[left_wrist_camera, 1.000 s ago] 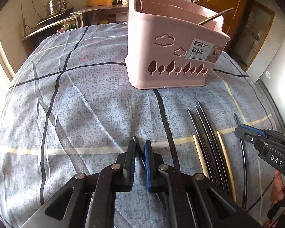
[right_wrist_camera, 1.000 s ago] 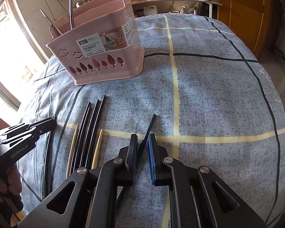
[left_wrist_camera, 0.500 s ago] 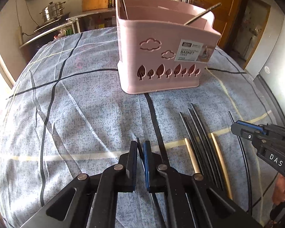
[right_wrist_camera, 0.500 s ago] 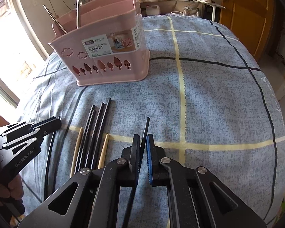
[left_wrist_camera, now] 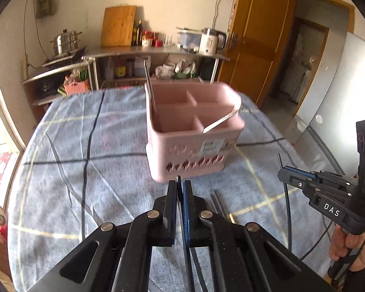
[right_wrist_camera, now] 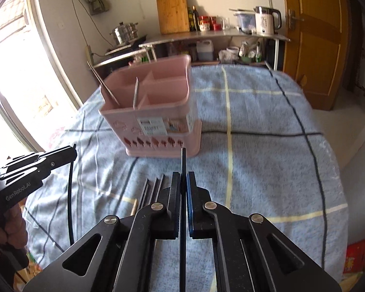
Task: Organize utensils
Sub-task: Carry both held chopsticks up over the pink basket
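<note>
On the blue checked cloth point(left_wrist_camera: 60, 182) stands the pink plastic compartmented basket point(left_wrist_camera: 194, 131) (two metal utensils already inside). Each gripper, left point(left_wrist_camera: 180, 187) and right point(right_wrist_camera: 183, 178), is clamped on one lifted black chopstick point(right_wrist_camera: 183, 160); next, carry them over a compartment and release.

Blue checked tablecloth point(left_wrist_camera: 68, 170), pink basket point(left_wrist_camera: 192, 146), chopsticks point(right_wrist_camera: 153, 189)

Left gripper point(left_wrist_camera: 180, 189) clamped on a black chopstick point(left_wrist_camera: 184, 221), tip just past the pads, raised off the blue checked tablecloth point(left_wrist_camera: 68, 170). Pink basket point(left_wrist_camera: 192, 131) ahead, four compartments; metal utensils point(left_wrist_camera: 150, 90) lean in the near two. At right, right gripper point(left_wrist_camera: 283, 174) pinches a second black chopstick point(left_wrist_camera: 287, 209); more chopsticks point(left_wrist_camera: 217, 202) lie on the cloth between.
</note>
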